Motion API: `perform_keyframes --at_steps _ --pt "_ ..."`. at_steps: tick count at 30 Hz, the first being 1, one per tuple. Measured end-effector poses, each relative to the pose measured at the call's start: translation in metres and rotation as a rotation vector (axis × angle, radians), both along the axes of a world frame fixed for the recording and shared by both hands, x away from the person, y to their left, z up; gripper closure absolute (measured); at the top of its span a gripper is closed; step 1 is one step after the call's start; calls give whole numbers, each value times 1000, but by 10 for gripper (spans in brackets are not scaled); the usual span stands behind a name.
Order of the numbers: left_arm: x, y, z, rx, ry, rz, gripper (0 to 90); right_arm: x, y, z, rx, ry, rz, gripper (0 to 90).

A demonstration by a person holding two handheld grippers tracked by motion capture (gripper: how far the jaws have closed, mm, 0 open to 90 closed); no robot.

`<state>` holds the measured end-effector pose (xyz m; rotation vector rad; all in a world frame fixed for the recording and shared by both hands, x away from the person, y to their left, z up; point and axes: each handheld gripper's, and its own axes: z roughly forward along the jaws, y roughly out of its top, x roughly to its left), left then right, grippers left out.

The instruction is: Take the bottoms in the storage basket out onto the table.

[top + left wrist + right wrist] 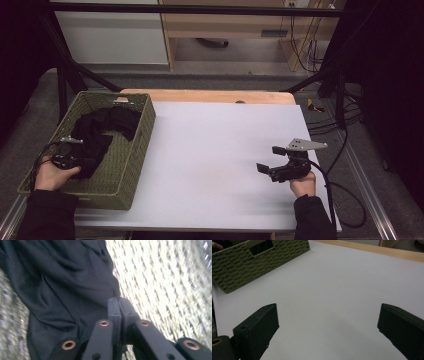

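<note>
Lying crumpled inside the woven basket [134, 150], the black cloth [102, 131] runs from the far half down to the near left wall. Left tool [67, 156] sits inside the basket at that near end; the left gripper view shows its jaws pressed together with the cloth's edge [72, 290] right at the tips; whether fabric is pinched, cannot tell. Right tool [272, 161] hovers well right of the basket, released, jaws wide. Bare white worktop [215, 145] spreads between basket and right tool.

Lab/test rig: black frame [65, 85], loose cables [305, 50], white-covered table [225, 150].
</note>
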<state>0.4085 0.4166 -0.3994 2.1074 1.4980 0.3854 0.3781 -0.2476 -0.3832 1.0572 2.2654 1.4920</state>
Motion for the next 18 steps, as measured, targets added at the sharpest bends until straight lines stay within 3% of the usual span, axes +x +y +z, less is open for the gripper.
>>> perform_keyframes --at_steps 1,2,3,4,7,10,11,18 --pt "0 1 3 -13 -10 19 718 0 0 0 3 -1 -1 40" --pt "1 3 9 -21 -47 44 553 0 -1 1 7 -5 -2 39" --pt "1 3 9 -21 -47 44 472 -1 -2 1 8 -6 -3 39" --pt "2 6 13 -31 -73 88 410 -1 -2 2 7 -5 -4 39" --pt "5 8 18 -48 -102 133 246 0 -2 1 5 -3 -5 39" --pt "7 8 22 -54 -121 132 200 0 -1 1 4 -3 -4 39" --pt "10 7 26 -43 -129 131 124 1 0 0 0 2 -3 40" --pt "18 -4 47 -3 -150 81 95 1 0 -1 -4 3 -1 40"
